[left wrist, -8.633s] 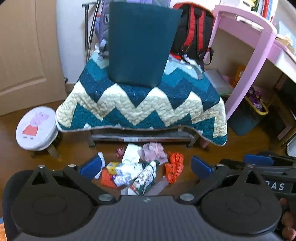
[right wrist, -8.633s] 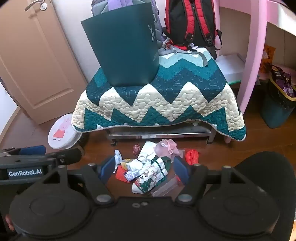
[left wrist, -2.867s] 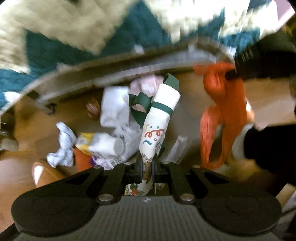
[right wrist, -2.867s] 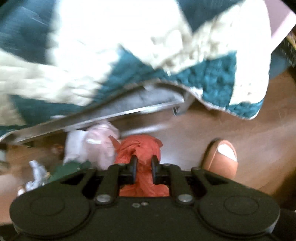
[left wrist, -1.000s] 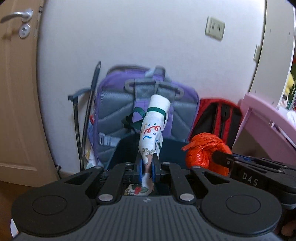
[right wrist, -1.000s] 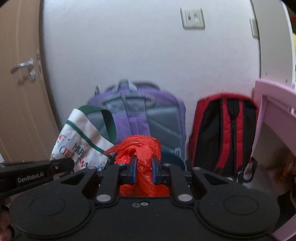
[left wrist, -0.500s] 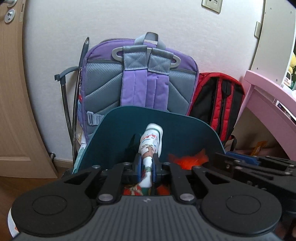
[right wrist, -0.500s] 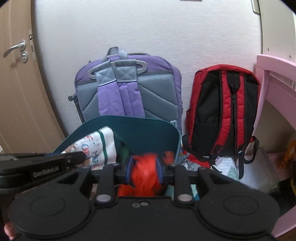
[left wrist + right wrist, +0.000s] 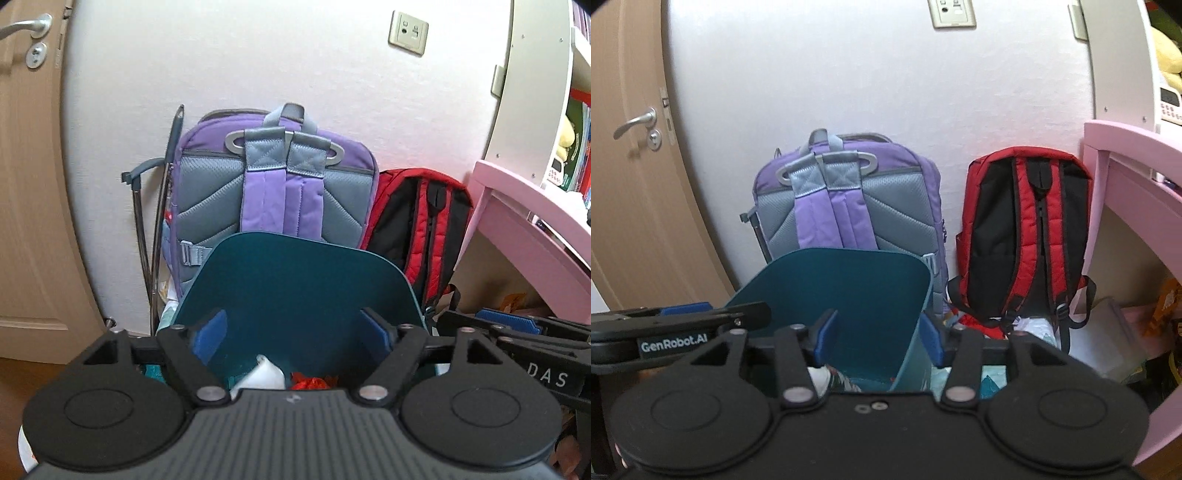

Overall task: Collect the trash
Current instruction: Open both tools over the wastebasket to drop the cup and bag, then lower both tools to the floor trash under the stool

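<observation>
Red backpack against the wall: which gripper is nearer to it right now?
Right. The right gripper hangs over the teal bag's side nearest the red backpack. The left gripper hangs over the middle of the bag, farther from it. Both sets of jaws are opening, empty.

Teal bag mouth open below; purple backpack, wall close behind.
</observation>
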Motion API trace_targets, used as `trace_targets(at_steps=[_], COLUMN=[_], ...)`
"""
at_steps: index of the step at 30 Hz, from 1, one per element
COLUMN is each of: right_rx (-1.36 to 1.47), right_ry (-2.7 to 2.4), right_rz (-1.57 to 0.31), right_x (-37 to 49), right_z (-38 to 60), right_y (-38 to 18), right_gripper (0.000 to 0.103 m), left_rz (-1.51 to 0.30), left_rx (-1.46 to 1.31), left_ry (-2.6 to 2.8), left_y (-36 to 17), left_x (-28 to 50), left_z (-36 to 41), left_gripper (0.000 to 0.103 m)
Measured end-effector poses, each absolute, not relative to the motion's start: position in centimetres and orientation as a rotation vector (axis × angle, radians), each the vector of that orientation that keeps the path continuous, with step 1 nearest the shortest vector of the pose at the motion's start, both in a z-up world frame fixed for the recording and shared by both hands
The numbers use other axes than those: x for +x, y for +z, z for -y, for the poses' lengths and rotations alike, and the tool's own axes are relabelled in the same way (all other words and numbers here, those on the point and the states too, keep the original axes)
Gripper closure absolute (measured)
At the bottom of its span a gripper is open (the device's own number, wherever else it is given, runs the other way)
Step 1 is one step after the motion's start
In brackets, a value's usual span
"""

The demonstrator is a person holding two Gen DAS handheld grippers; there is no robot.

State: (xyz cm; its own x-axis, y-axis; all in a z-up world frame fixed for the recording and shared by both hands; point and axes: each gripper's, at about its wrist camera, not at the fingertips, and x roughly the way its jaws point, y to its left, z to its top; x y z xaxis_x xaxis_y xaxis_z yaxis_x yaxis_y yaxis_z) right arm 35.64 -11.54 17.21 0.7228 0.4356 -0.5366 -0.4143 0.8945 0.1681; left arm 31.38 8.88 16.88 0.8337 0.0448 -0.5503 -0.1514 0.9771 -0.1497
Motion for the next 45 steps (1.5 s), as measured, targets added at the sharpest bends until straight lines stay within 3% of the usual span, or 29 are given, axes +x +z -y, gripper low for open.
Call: trace_targets(at_steps=[21,24,26,34,45], right_rx=[0.057,0.055,0.051,0.029,0.013], right_ry=[0.561,0.579,0.589,0.581,0.476], right_rz=[-0.638,-0.661,-0.683,-0.805,-1.061], right_x=[23.9,22.6,21.8,20.1,22.2], right_z=[17.2,17.6,17.6,17.4,17.1], right_y=[16.2,14.8,13.5,5.9,-9.3], right_gripper=[0.047,0.047,0.047,0.046,0.046], left_rz=[-0.656,-0.660,-0.658,-0.720,-0.956], left_rx=[-0.253,-0.269,-0.279,-0.230,-0.218], left_ry=[0.041,0.045,0.047,0.063,0.112], left_y=[16.4,15.0,13.7,6.1,-7.9], left_x=[18.7,16.9,15.6,13.0,16.0], left_z=[-7.0,-6.8,-6.7,-6.8,-7.8], left_gripper=[0.015,0.008,0.000,0.000,0.000])
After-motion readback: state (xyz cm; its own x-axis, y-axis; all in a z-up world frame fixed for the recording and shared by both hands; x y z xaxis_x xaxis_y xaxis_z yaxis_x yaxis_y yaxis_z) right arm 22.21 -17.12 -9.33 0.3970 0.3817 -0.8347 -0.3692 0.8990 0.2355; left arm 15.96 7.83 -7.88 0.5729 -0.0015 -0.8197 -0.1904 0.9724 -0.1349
